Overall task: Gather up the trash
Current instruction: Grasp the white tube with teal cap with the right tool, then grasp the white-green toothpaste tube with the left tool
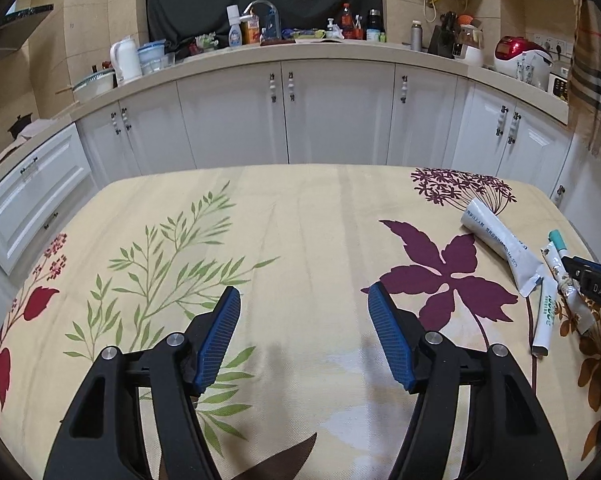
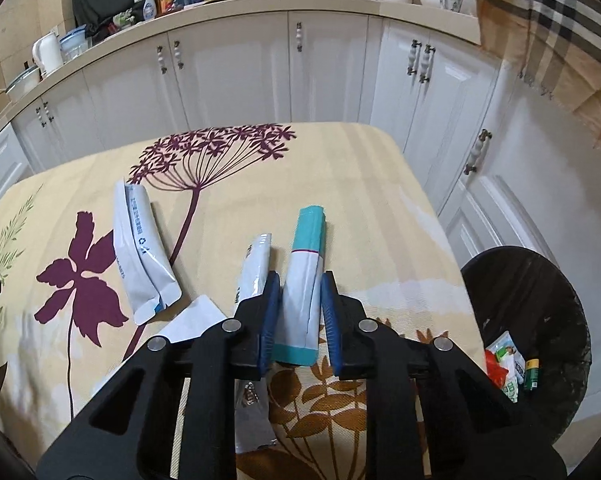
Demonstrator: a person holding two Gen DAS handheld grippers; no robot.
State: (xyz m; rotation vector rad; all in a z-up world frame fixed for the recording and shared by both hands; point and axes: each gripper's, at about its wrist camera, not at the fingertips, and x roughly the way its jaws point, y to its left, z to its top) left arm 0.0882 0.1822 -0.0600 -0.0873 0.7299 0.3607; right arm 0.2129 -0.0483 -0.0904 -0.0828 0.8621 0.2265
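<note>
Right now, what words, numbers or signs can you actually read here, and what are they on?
"DAS": white letters on the black body of the right gripper, seen from the left wrist view.
Recycling arrows sign: on the white packet.
Blue print along the white packet: too blurred.
Green lettering on the narrow packet: too blurred.
Labels on the counter bottles: too small.

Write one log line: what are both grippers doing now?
left gripper: open, empty | right gripper: shut on teal packet | bin: beside table
</note>
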